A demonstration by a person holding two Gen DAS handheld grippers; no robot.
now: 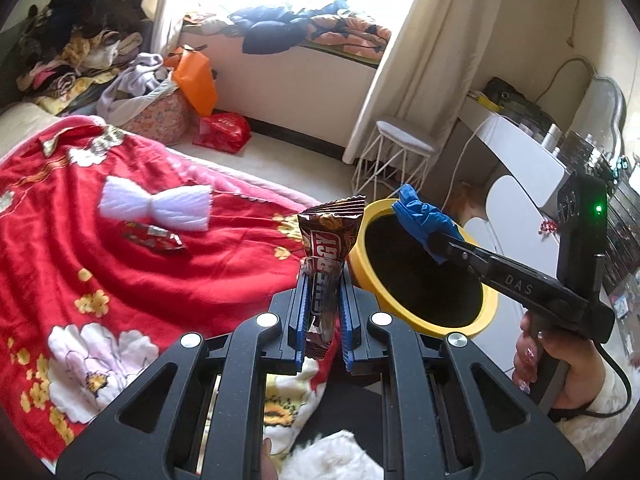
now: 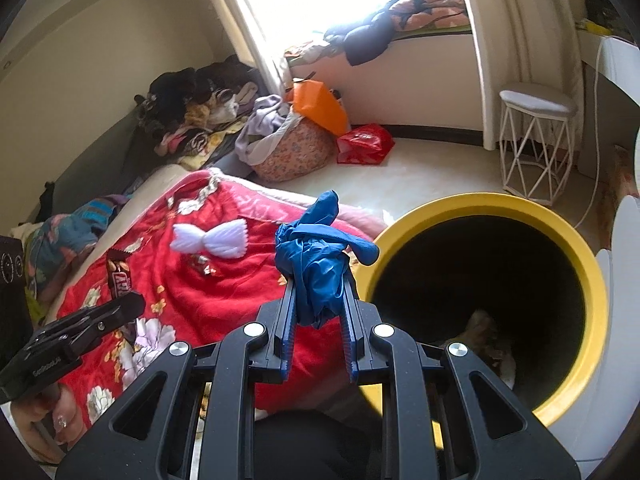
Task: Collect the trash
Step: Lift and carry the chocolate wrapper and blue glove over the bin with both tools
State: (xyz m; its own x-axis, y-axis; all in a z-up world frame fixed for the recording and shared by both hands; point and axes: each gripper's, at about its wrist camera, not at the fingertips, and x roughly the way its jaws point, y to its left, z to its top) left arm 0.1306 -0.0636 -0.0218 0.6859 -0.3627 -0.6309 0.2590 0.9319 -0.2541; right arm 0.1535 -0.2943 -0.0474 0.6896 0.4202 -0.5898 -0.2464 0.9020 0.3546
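Both hands loaded, yellow bin beside the bed.

Your left gripper [image 1: 322,280] had its jaws clamped on a brown snack wrapper [image 1: 326,248] — white block letters on a red band, too skewed to read — held upright over the red floral blanket [image 1: 132,276]. Your right gripper [image 2: 320,300] pinched a crumpled blue glove [image 2: 316,256]; in the left wrist view that glove hung over the rim of the yellow bin [image 1: 372,240], and the arm of the tool read "DAS". The bin's dark inside already held some scraps. On the blanket lay a white bow-shaped piece of foam [image 1: 156,204] and, just beside it, a red foil wrapper [image 1: 154,236].
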